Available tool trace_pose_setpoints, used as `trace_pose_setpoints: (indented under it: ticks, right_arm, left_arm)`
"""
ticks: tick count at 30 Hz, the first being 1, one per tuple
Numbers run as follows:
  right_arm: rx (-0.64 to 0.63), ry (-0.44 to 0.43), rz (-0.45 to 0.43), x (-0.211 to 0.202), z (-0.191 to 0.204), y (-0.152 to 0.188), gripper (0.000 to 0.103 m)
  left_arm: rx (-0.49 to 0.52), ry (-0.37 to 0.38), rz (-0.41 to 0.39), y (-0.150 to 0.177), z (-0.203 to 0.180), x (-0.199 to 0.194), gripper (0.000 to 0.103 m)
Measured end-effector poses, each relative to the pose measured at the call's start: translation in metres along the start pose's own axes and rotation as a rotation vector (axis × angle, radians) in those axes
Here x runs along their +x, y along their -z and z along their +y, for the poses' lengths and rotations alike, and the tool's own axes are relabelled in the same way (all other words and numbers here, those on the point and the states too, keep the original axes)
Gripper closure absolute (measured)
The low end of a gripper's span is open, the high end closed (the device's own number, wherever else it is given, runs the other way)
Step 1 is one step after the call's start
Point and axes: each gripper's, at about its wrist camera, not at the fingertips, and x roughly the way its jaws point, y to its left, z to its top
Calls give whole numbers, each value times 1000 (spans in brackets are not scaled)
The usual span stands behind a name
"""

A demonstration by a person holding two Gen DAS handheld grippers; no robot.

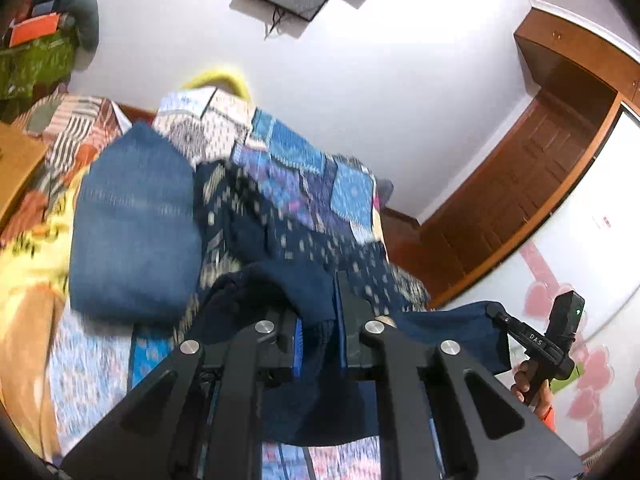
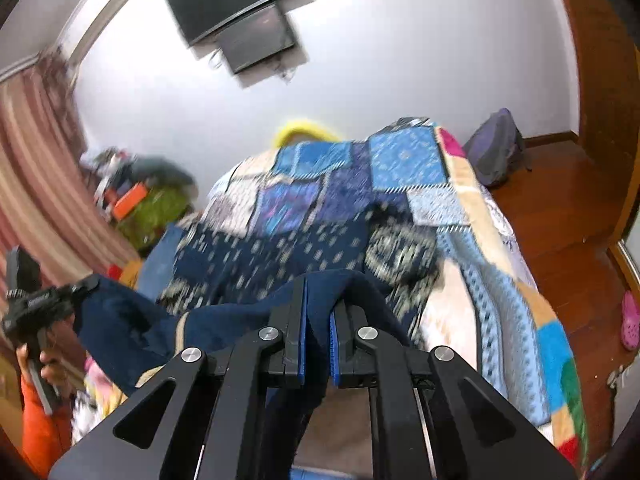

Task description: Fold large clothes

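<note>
A large dark navy garment with a pale dotted print (image 1: 272, 224) (image 2: 280, 256) is held up over the bed. My left gripper (image 1: 318, 320) is shut on its plain navy edge (image 1: 304, 292). My right gripper (image 2: 318, 312) is shut on another part of the same edge (image 2: 320, 292). The cloth stretches between the two grippers; the right gripper (image 1: 496, 314) shows at the right of the left wrist view, and the left gripper (image 2: 86, 284) at the left of the right wrist view. The rest of the garment drapes down onto the bed.
A folded blue denim piece (image 1: 136, 232) lies on the bed at left. The bed has a blue patchwork quilt (image 2: 404, 164) and a yellow pillow (image 2: 300, 130). A backpack (image 2: 496, 148) sits on the wooden floor, a clutter pile (image 2: 152, 196) by the curtain, screens (image 2: 240, 12) on the wall.
</note>
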Motion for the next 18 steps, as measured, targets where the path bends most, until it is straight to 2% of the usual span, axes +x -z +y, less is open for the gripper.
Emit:
trace_pose_setpoints:
  ticks: [5, 10, 15, 18]
  right_arm:
    - [55, 31, -25, 35, -20, -34, 95]
    - [92, 59, 5, 71, -41, -45, 95]
    - [126, 75, 90, 114, -67, -43, 95]
    - [137, 82, 146, 137, -79, -36, 95]
  left_arm:
    - [15, -47, -27, -42, 4, 35, 91]
    - [48, -137, 0, -69, 23, 87, 91]
    - [-13, -179, 57, -73, 64, 128, 91]
    - [-25, -222, 119, -65, 81, 155, 91]
